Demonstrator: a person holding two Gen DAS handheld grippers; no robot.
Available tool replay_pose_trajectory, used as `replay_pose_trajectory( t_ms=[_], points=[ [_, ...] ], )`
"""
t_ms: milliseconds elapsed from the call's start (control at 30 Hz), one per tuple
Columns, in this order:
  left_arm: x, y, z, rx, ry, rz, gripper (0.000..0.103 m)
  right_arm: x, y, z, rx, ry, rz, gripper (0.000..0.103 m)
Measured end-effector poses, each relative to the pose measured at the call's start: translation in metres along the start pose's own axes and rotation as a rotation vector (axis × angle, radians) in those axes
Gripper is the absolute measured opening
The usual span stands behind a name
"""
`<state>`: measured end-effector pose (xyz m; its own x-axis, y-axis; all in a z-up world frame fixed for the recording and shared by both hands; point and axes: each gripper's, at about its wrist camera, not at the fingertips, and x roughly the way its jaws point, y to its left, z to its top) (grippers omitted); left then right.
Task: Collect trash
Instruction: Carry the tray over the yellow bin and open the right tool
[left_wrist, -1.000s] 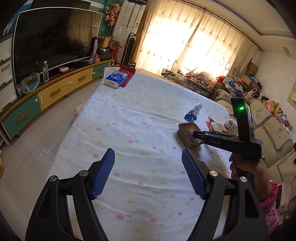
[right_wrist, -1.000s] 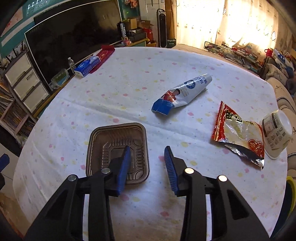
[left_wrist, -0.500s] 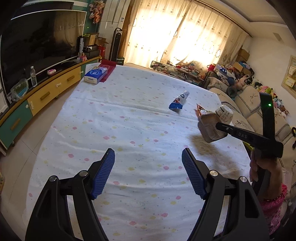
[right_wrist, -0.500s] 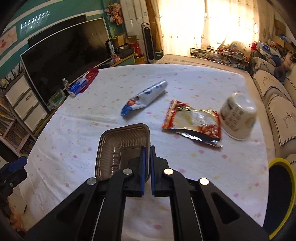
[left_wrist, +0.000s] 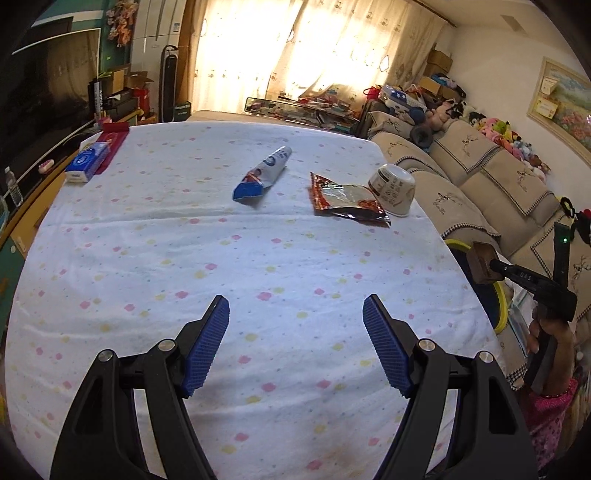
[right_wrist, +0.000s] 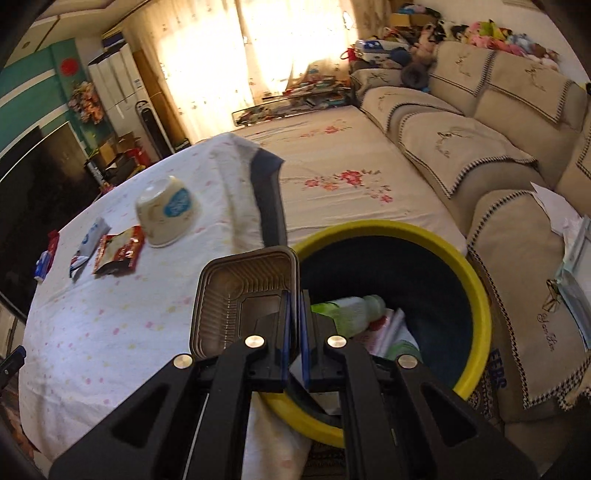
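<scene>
My right gripper (right_wrist: 294, 314) is shut on the rim of a brown plastic tray (right_wrist: 236, 291) and holds it in the air at the table's right edge, beside the yellow-rimmed bin (right_wrist: 476, 280). The bin holds a green-white bottle (right_wrist: 354, 308) and wrappers. From the left wrist view the tray (left_wrist: 482, 262) and right gripper (left_wrist: 493, 265) hang off the table's right side. My left gripper (left_wrist: 295, 321) is open and empty above the tablecloth. A blue-white tube wrapper (left_wrist: 264, 177), a red foil packet (left_wrist: 347, 195) and an overturned paper bowl (left_wrist: 393, 188) lie on the table.
A blue tissue pack (left_wrist: 88, 162) on a red item lies at the table's far left. A beige sofa (right_wrist: 480, 122) runs along the right behind the bin. A TV cabinet (left_wrist: 22, 206) stands to the left.
My right gripper closed on the brown tray, lifted it off the table and carried it right to the bin's edge. My left gripper stayed open and turned right toward the remaining trash.
</scene>
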<state>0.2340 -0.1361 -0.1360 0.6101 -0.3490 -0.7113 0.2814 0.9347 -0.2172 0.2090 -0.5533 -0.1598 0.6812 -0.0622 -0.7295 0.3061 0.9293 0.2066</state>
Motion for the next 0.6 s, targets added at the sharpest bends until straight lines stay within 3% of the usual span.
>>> replay_pose_trajectory(
  t_ms=[100, 200, 400, 600],
  points=[
    [0.015, -0.020, 0.010, 0.038, 0.018, -0.022, 0.074, 0.010, -0.023, -0.003, 0.027, 0.016, -0.065, 0.011],
    [0.033, -0.037, 0.023, 0.066, 0.047, -0.049, 0.074, 0.017, -0.040, -0.006, 0.052, 0.015, -0.096, 0.031],
    [0.071, -0.063, 0.051, 0.140, 0.084, -0.061, 0.074, 0.027, -0.055, -0.008, 0.072, 0.018, -0.082, 0.031],
    [0.117, -0.074, 0.081, 0.217, 0.111, -0.007, 0.074, 0.032, -0.057, -0.012, 0.083, 0.031, -0.055, 0.031]
  ],
)
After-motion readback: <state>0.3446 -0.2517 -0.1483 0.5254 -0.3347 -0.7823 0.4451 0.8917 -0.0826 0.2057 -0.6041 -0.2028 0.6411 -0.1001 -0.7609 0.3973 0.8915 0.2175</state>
